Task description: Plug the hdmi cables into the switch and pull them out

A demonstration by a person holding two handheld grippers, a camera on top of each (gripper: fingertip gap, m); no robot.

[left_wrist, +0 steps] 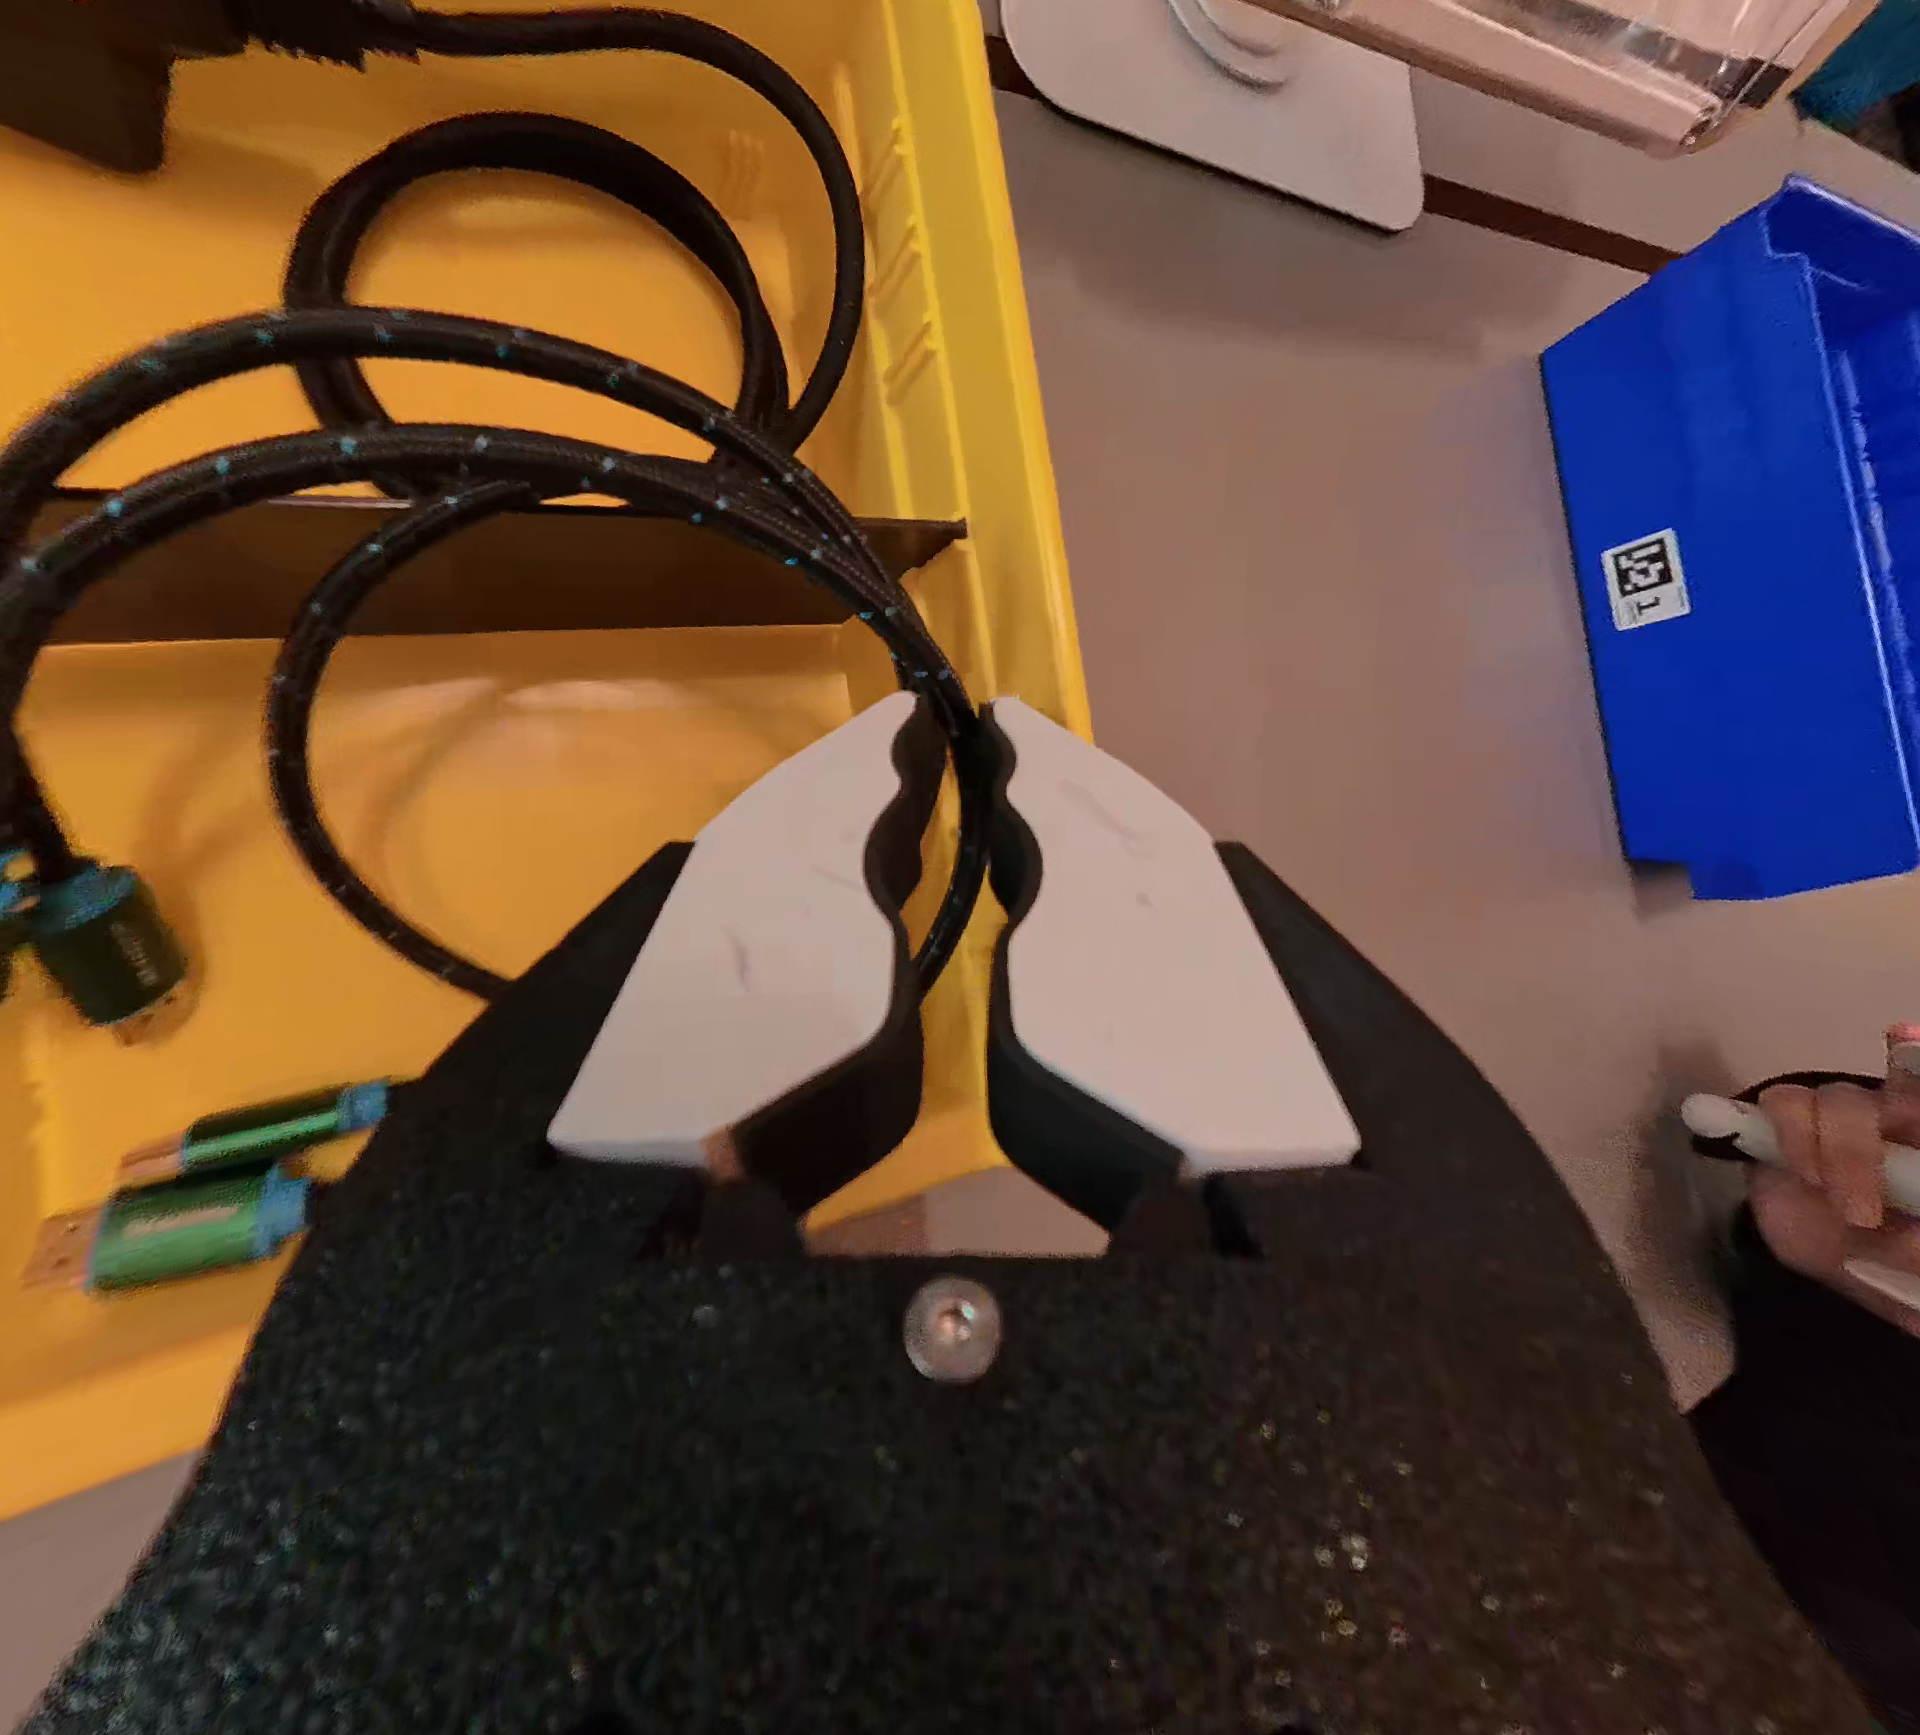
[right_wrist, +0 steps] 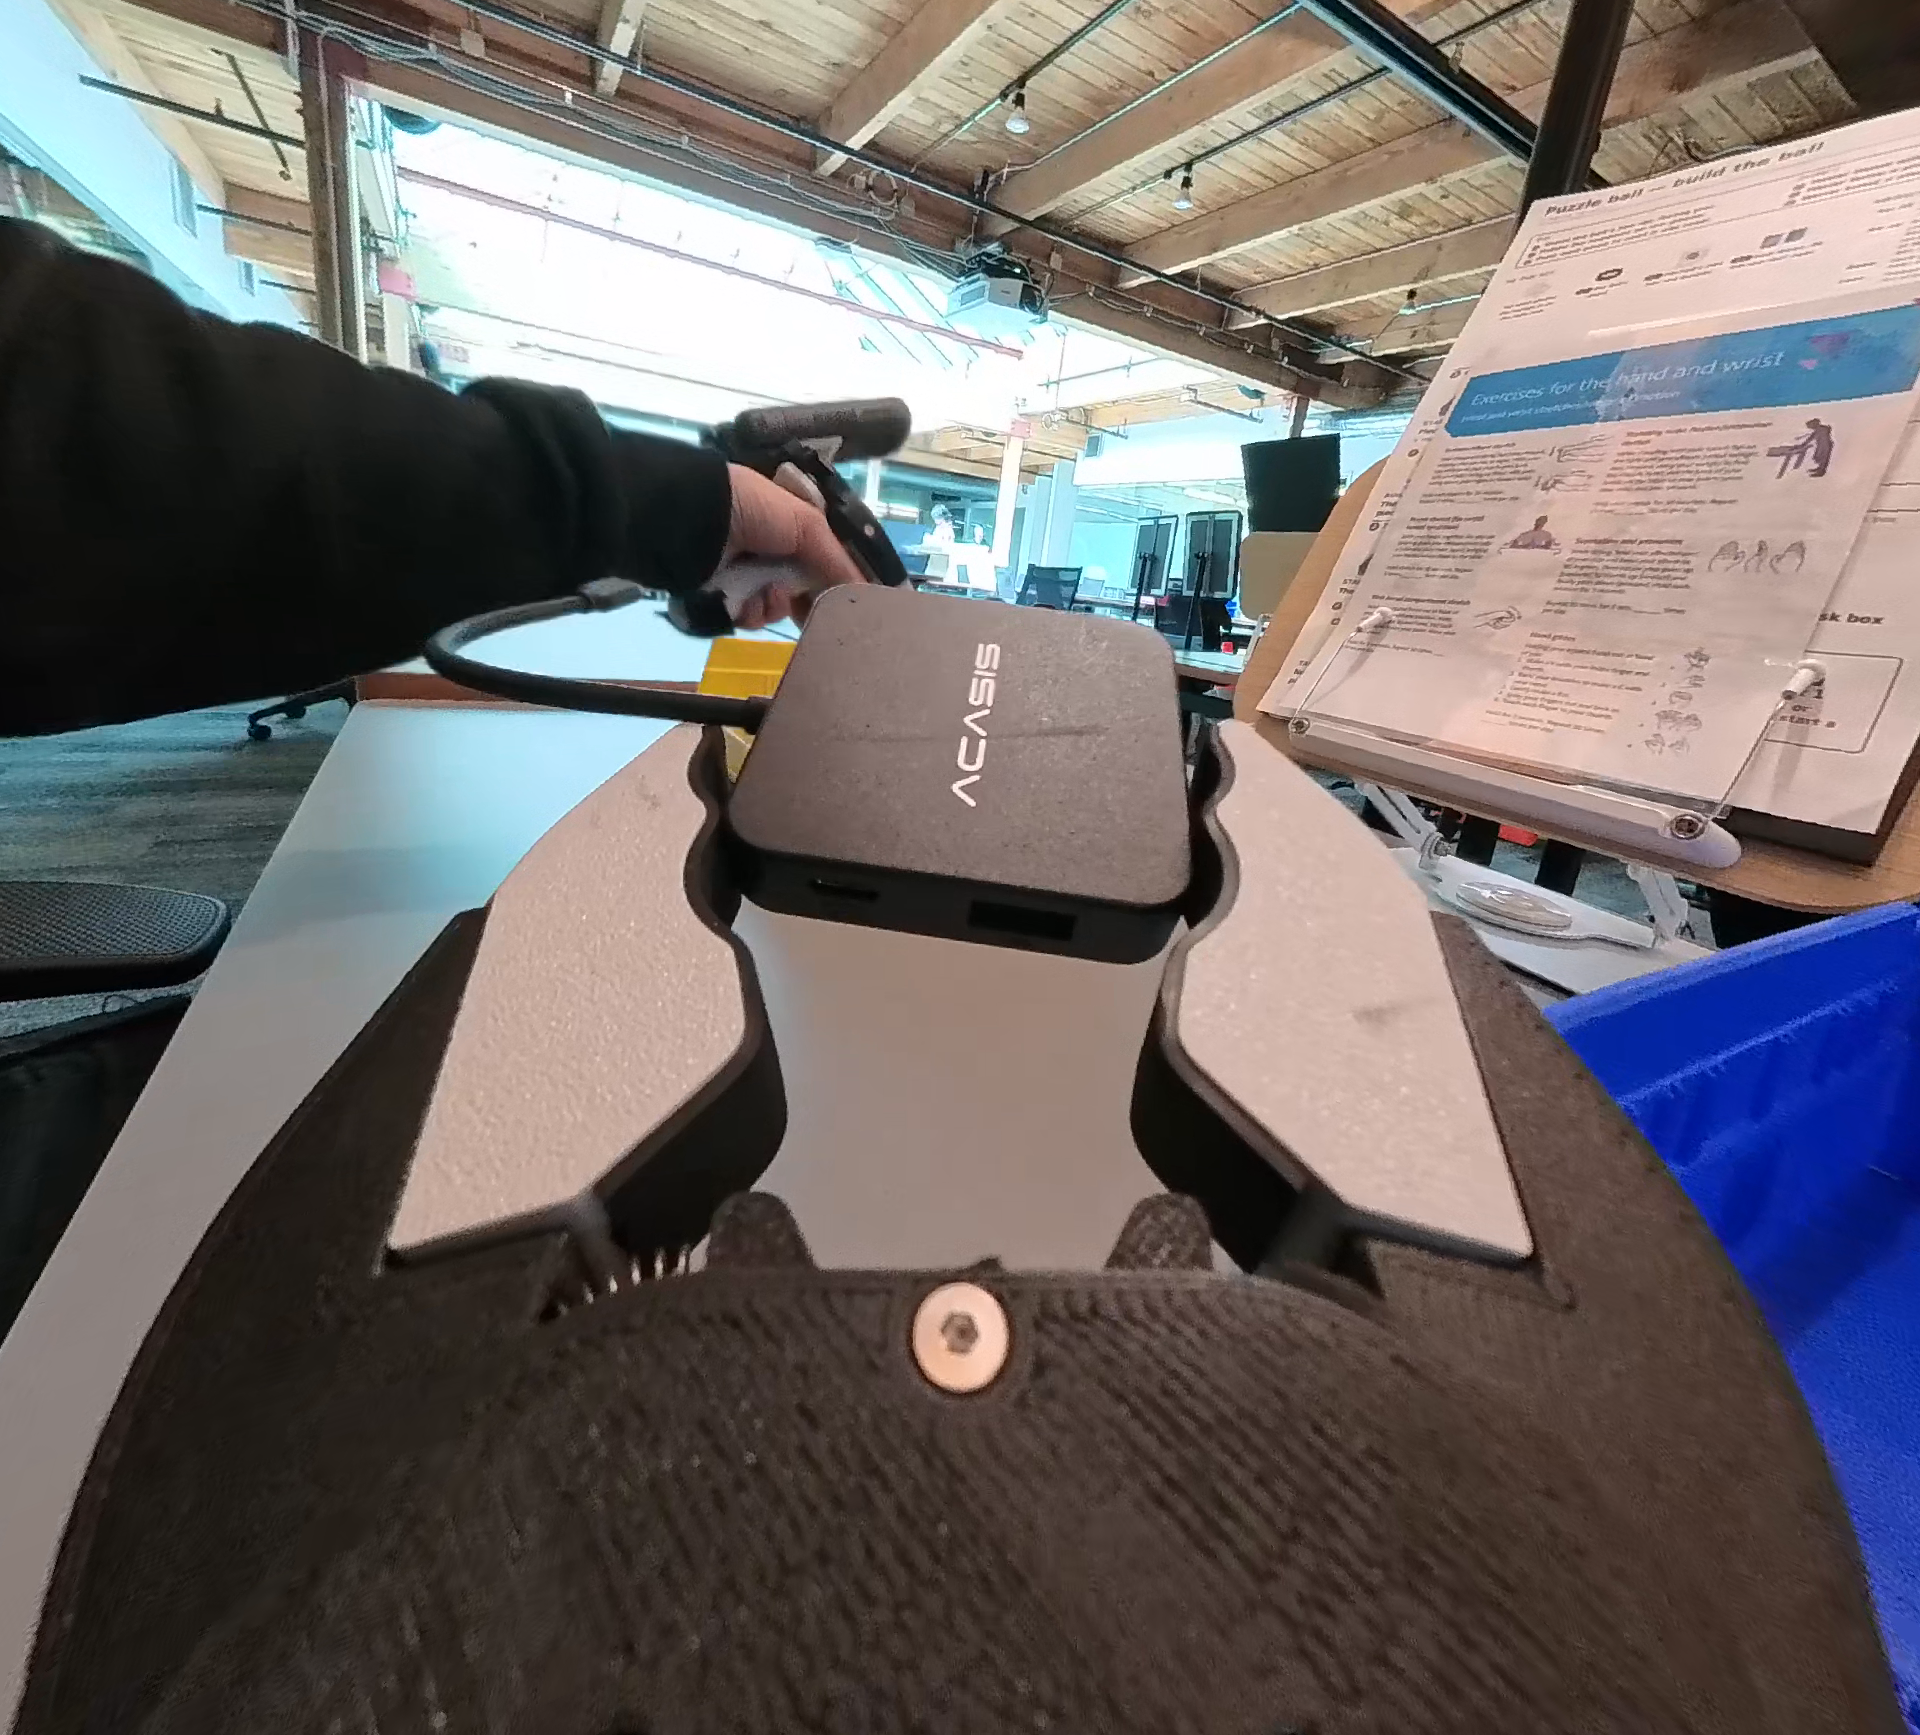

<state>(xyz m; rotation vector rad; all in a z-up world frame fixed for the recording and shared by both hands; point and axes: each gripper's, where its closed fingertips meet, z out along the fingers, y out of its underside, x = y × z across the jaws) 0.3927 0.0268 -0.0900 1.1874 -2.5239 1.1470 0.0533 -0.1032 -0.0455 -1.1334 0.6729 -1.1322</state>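
Note:
In the left wrist view my left gripper (left_wrist: pixel 954 709) is shut on a loop of black braided HDMI cable with blue flecks (left_wrist: pixel 488 449), at the right wall of a yellow bin (left_wrist: pixel 935 355). Green HDMI plugs (left_wrist: pixel 197 1228) lie at the bin's lower left. A plain black cable (left_wrist: pixel 582 158) coils farther back. In the right wrist view my right gripper (right_wrist: pixel 961 750) is shut on a flat black switch box (right_wrist: pixel 966 750), held above the white table (right_wrist: pixel 416 812), its ports facing me. Its own black lead (right_wrist: pixel 540 688) runs left.
A blue bin (left_wrist: pixel 1756 563) stands right of the yellow bin on the grey table; it also shows in the right wrist view (right_wrist: pixel 1787 1166). A clear stand with printed sheets (right_wrist: pixel 1621 563) is at the back right. A black-sleeved arm (right_wrist: pixel 312 490) reaches across holding the left gripper.

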